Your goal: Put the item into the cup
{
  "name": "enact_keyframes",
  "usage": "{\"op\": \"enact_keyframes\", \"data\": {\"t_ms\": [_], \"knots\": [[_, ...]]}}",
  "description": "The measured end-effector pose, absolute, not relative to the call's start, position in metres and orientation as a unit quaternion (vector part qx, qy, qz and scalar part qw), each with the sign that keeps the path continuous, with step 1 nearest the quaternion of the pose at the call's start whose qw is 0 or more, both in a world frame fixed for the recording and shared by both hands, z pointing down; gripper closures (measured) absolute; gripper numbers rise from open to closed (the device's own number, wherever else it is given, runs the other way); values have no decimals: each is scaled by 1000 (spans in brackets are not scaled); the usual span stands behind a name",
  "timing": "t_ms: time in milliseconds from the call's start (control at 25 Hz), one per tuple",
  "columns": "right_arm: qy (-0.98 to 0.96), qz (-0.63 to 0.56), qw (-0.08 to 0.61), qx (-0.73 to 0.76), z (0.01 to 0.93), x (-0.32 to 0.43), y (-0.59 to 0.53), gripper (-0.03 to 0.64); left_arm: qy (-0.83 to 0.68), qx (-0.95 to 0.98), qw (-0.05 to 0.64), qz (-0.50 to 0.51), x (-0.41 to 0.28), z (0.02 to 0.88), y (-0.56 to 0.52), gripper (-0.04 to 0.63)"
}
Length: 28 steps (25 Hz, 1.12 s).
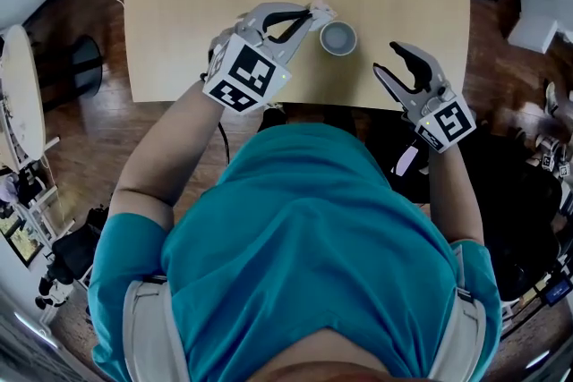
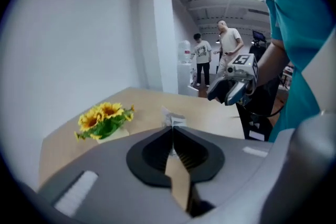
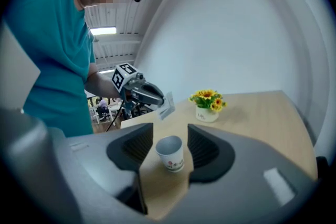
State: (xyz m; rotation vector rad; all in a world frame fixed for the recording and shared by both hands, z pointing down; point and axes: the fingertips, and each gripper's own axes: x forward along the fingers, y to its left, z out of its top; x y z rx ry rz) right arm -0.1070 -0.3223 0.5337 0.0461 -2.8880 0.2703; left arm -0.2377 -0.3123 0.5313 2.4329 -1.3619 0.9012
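Shut tight on a small white packet (image 2: 174,119): the left gripper (image 1: 312,15), pads all but together with only that thin packet between them. Packet poking out past the fingertips, up off the table (image 1: 179,4). From the right gripper view, visible as a pale slip slanting from the very tip of those closed fingers, with air between it and the wood.

Just beyond the left fingertips and a little to their right in the head view: the paper cup (image 3: 170,151). Upright on the table, mouth open, white with a small printed motif low on its side. Packet near the cup's rim, up and to the left of it in the head view, apart from it.

Spread wide and gripping nothing: the right gripper (image 1: 386,58). Straight out beyond its fingers, centred on the gap between them, that same cup, touched by neither pad and standing clear of both tips. Fingers aimed across the table from its near edge.

Farther out past both sets of fingertips, toward the far side of the table: a small white pot of sunflowers (image 3: 208,105). Left of the closed left tips in the left gripper view; right of the cup in the right gripper view.

Well beyond the left fingers, off the table, in the room behind: a person in a pale shirt (image 2: 229,42) and, just beside, a second person (image 2: 201,55), both standing.
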Motion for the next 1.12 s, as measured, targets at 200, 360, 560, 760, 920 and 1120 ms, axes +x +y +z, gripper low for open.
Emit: {"op": "enact_keyframes", "data": {"t_ms": [200,360,560,760,920,1120], "knots": [[-989,92,114,23,534,-100,-323,419,-415,833,35,364,-198,546,-320,580],[-989,93,109,28,533,-93,-325,419,-379,821,-16,426,-183,567,-316,580],[-989,96,104,32,535,-87,-328,419,-347,798,-50,490,-177,588,-310,580],[-989,99,105,33,536,-86,-329,419,-302,789,-61,531,-172,625,-307,580],[-989,99,106,32,537,-87,-329,419,-282,784,-49,550,-171,642,-306,580],[-989,99,106,30,537,-90,-328,419,-273,780,-27,562,-175,652,-308,580]]}}
